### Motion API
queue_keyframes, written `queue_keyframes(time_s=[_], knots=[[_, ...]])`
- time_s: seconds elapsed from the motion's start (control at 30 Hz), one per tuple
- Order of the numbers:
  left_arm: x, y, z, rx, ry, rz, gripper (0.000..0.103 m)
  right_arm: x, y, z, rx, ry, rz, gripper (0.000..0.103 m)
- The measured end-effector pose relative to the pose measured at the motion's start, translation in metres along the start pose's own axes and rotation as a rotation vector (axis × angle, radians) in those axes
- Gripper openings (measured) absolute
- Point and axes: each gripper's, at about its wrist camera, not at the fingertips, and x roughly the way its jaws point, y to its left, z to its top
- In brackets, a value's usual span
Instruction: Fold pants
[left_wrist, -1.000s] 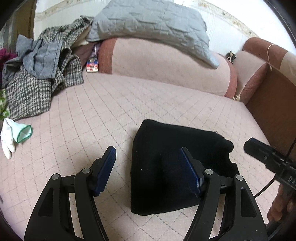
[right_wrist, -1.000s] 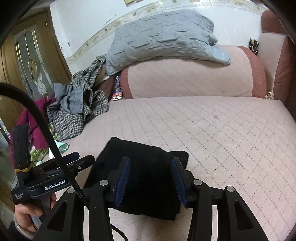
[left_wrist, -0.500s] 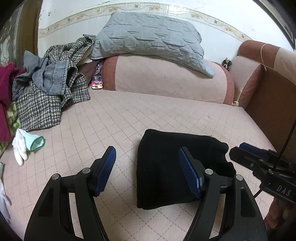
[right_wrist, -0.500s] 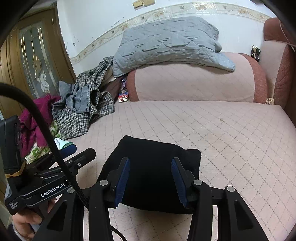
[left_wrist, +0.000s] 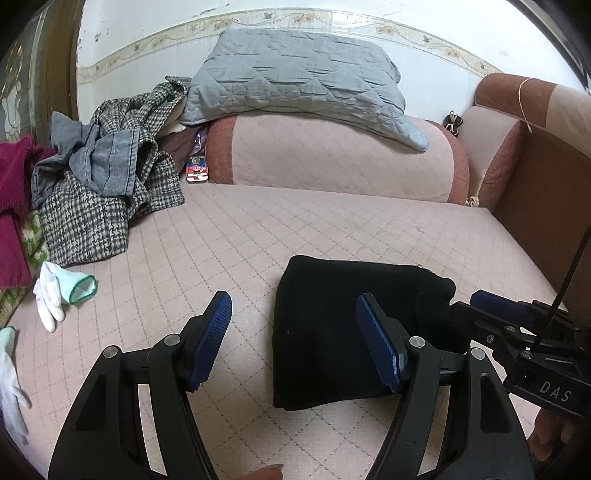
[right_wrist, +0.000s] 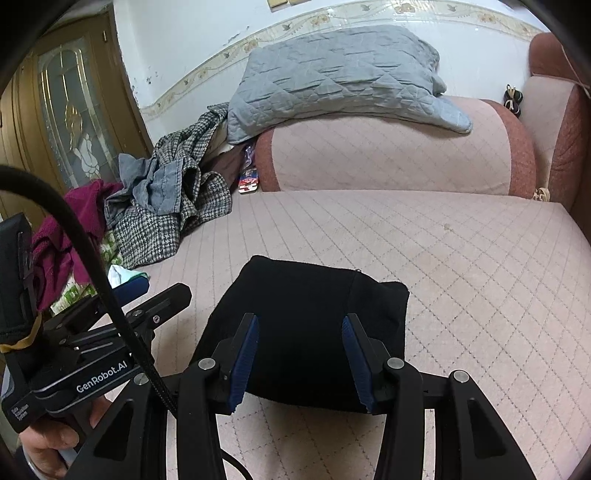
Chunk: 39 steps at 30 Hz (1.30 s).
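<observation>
The black pants (left_wrist: 332, 325) lie folded into a compact rectangle on the pink quilted sofa seat (left_wrist: 258, 229); they also show in the right wrist view (right_wrist: 310, 317). My left gripper (left_wrist: 295, 325) is open and empty, held above the pants' left edge. My right gripper (right_wrist: 299, 332) is open and empty, held above the pants' near edge. The right gripper shows at the right of the left wrist view (left_wrist: 517, 325), and the left gripper shows at the left of the right wrist view (right_wrist: 110, 332).
A pile of checked, denim and magenta clothes (left_wrist: 92, 192) lies at the seat's left end. White and green gloves (left_wrist: 62, 291) lie near it. A grey quilted pillow (left_wrist: 295, 77) rests on the backrest (left_wrist: 332, 158). The brown armrest (left_wrist: 535, 192) is at right.
Both grippers have pulled back and up from the folded pants, so more of the room shows. The pants have stayed in place.
</observation>
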Motion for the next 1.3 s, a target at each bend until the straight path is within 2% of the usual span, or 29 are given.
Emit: queue_keyframes(time_s=[0.33,1.3], knots=[[0.0,-0.002,-0.002,0.014,-0.008,0.026,0.071,0.0,0.002,-0.003,-0.003,0.012,-0.001,0.045],[-0.003,-0.005,-0.002,0.023,-0.013,0.01,0.071,0.002,0.005,-0.008,0.01,0.023,0.001,0.045]])
